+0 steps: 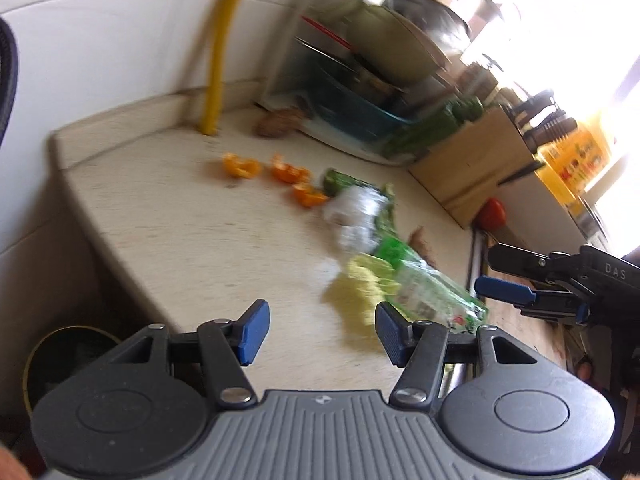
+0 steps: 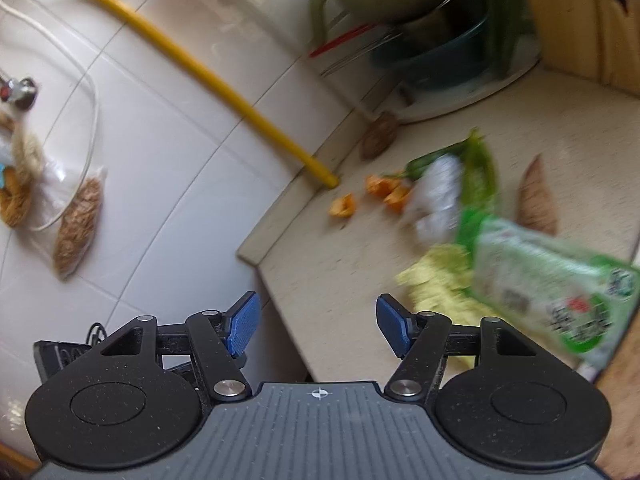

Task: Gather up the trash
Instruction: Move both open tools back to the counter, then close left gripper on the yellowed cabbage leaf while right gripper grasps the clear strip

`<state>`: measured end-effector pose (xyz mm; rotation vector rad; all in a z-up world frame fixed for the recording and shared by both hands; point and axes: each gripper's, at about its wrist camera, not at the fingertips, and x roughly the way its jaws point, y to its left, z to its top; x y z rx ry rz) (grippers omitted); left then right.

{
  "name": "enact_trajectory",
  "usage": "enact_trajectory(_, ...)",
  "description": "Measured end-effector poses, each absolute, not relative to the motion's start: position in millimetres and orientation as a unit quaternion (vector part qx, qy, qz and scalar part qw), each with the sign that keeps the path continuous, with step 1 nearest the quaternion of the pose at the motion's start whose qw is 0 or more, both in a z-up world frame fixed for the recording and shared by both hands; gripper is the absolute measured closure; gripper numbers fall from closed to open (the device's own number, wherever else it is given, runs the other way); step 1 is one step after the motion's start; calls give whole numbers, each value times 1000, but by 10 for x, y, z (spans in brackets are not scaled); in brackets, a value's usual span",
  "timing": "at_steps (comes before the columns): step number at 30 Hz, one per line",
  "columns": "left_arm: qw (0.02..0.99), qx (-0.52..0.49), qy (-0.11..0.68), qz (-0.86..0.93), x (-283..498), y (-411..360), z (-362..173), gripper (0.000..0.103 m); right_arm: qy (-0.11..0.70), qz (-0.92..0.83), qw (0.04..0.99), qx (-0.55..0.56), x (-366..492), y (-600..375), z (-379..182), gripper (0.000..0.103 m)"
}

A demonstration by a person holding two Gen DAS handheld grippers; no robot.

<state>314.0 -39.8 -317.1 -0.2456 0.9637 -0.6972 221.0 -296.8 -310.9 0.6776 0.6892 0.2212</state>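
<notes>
Trash lies on the beige counter (image 1: 200, 240): orange peel pieces (image 1: 280, 176), a crumpled clear plastic wrap (image 1: 356, 212), a green plastic bag (image 1: 432, 292) and a yellow-green cabbage leaf (image 1: 360, 284). In the right wrist view the same peels (image 2: 380, 196), wrap (image 2: 436, 196), green bag (image 2: 552, 288), leaf (image 2: 440, 280) and a brown husk (image 2: 536, 196) show. My left gripper (image 1: 320, 330) is open and empty above the counter's near edge. My right gripper (image 2: 318, 326) is open and empty, also visible at the right of the left wrist view (image 1: 496, 274).
A yellow pipe (image 1: 214, 60) runs down the tiled wall to the counter. A dish rack with bowls (image 1: 360, 92), a wooden board (image 1: 476, 168), a red pepper (image 1: 492, 212) and a dark bin (image 1: 68, 356) below the counter edge stand around.
</notes>
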Motion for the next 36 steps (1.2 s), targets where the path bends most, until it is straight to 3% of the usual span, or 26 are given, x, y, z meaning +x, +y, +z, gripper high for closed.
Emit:
enact_trajectory(22, 768, -85, 537, -339, 3360, -1690, -3622, 44, 360, 49, 882, 301, 2274, -4127, -3480, 27)
enact_trajectory(36, 786, -110, 523, -309, 3312, -1508, -3575, 45, 401, 79, 883, 232, 2244, -4072, -3624, 23)
